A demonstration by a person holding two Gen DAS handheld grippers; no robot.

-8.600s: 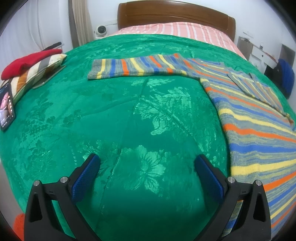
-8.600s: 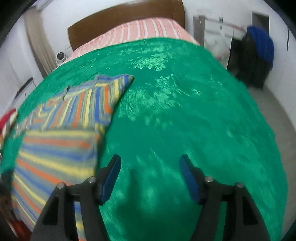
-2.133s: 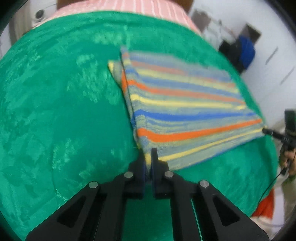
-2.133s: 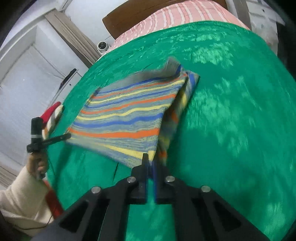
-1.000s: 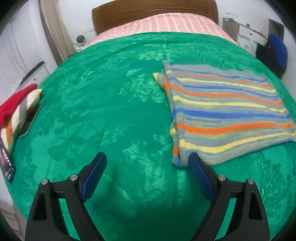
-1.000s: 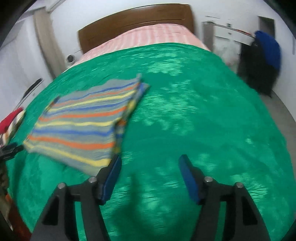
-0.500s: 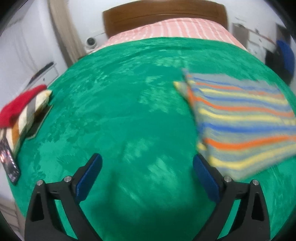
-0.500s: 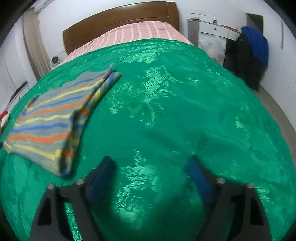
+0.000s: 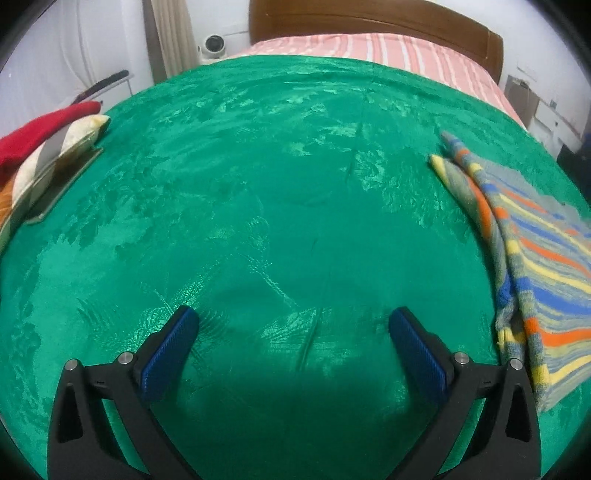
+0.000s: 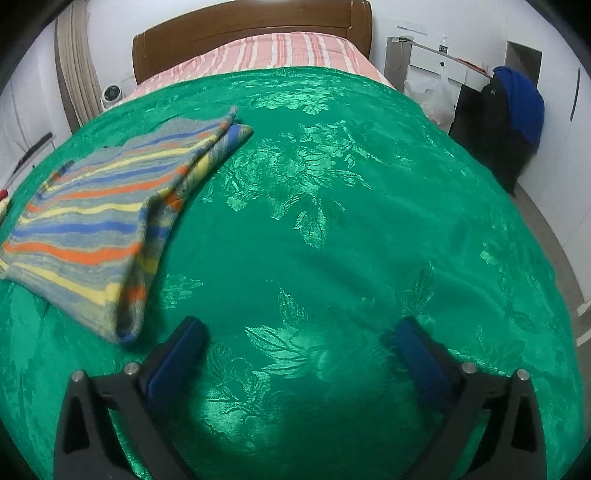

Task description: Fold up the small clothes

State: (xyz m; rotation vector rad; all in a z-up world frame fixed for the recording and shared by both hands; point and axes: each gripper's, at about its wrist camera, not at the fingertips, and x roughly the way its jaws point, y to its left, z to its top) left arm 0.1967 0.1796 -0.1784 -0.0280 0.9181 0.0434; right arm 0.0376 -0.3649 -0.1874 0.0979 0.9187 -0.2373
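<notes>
A striped knit garment (image 9: 532, 254) in grey, blue, orange and yellow lies folded flat on the green bedspread (image 9: 280, 206). It is at the right edge of the left wrist view and at the left of the right wrist view (image 10: 107, 218). My left gripper (image 9: 295, 332) is open and empty over bare bedspread, left of the garment. My right gripper (image 10: 303, 343) is open and empty over bare bedspread, right of the garment's near corner.
A red cloth on a striped cushion (image 9: 40, 147) lies at the bed's left edge. A wooden headboard (image 10: 251, 26) and pink striped sheet (image 10: 266, 51) are at the far end. A chair with dark and blue clothes (image 10: 506, 114) stands right of the bed.
Both grippers let go of the folded garment and opened. The left one has swung left and the right one right, so the garment now sits at the side of each view.
</notes>
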